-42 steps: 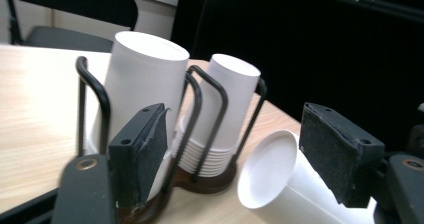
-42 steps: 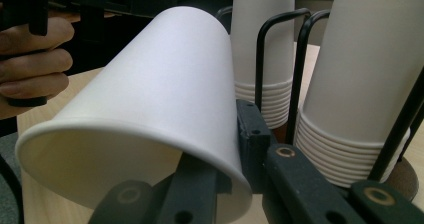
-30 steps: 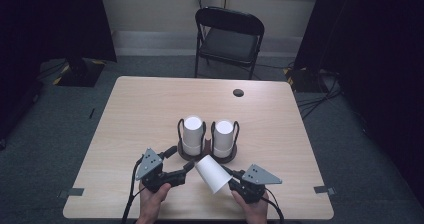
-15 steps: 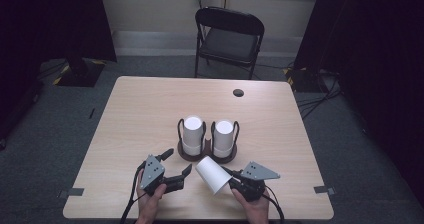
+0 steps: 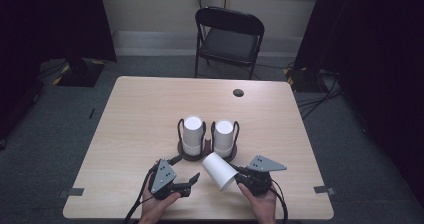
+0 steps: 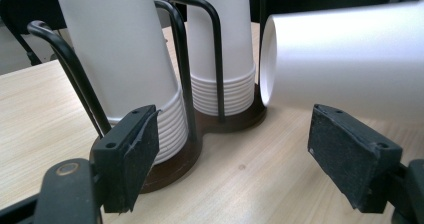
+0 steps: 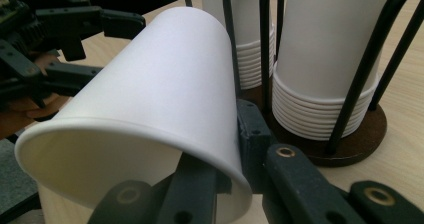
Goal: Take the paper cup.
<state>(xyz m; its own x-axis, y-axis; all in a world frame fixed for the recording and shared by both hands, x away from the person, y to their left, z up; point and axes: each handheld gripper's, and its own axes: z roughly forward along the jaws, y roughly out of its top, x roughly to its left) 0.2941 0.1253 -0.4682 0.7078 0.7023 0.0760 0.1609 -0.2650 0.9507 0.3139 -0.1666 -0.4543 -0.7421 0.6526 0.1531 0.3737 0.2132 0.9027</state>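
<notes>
We are noting a plain white paper cup, white stacked cups in a black wire, dark brown-based holder, on a pale wood-grain table.

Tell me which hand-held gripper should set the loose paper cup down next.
Probably right: the right hand-held gripper already pinches the paper cup by its rim, one jaw inside. The left hand-held gripper stands open, holding nothing.

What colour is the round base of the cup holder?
Dark brown base, seen best in the right gripper view.
</notes>
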